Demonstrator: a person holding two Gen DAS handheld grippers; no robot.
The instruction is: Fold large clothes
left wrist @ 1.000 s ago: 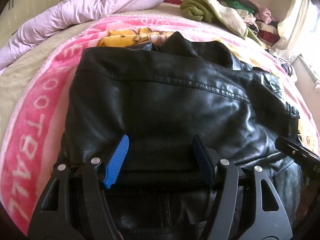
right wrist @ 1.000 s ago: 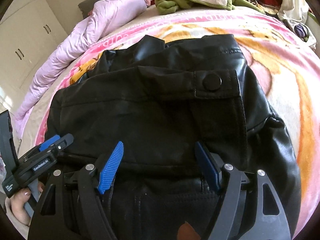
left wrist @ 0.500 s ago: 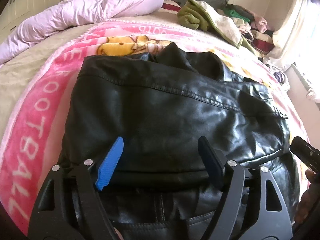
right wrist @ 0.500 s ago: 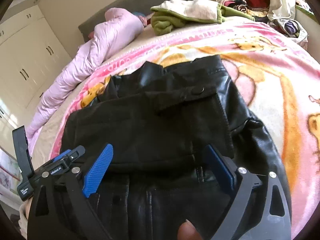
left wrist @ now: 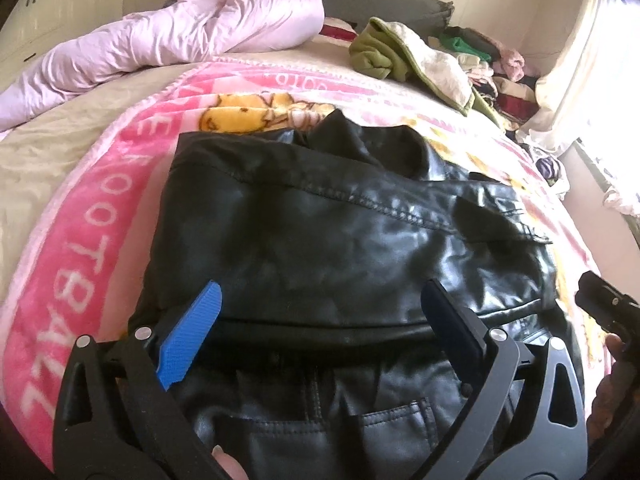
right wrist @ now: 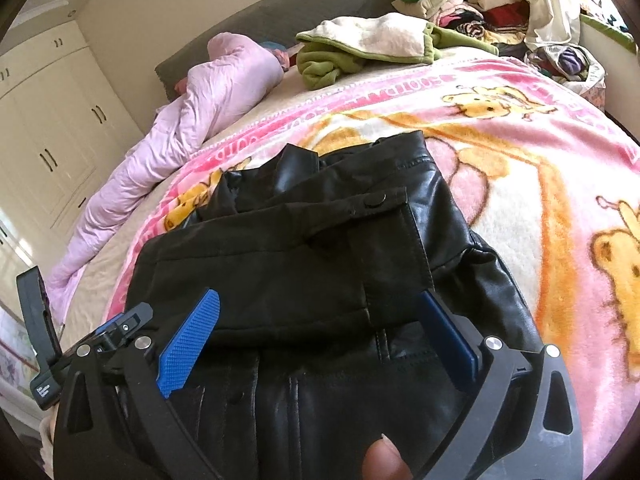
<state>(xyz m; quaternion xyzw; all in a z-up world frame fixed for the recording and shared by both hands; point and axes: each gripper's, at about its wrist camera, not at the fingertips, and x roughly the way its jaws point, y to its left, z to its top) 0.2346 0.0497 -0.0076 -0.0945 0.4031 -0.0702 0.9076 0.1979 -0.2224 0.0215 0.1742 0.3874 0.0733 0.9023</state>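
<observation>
fingers spread above black jacket; green garment, lilac duvet beyond.

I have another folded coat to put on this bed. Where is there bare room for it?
Free: the pink blanket right of the black jacket, up to the bed's edge, and the beige sheet between the blanket's left border and the lilac duvet. Crowded: the far right corner, with the green garment and the clothes pile.
</observation>
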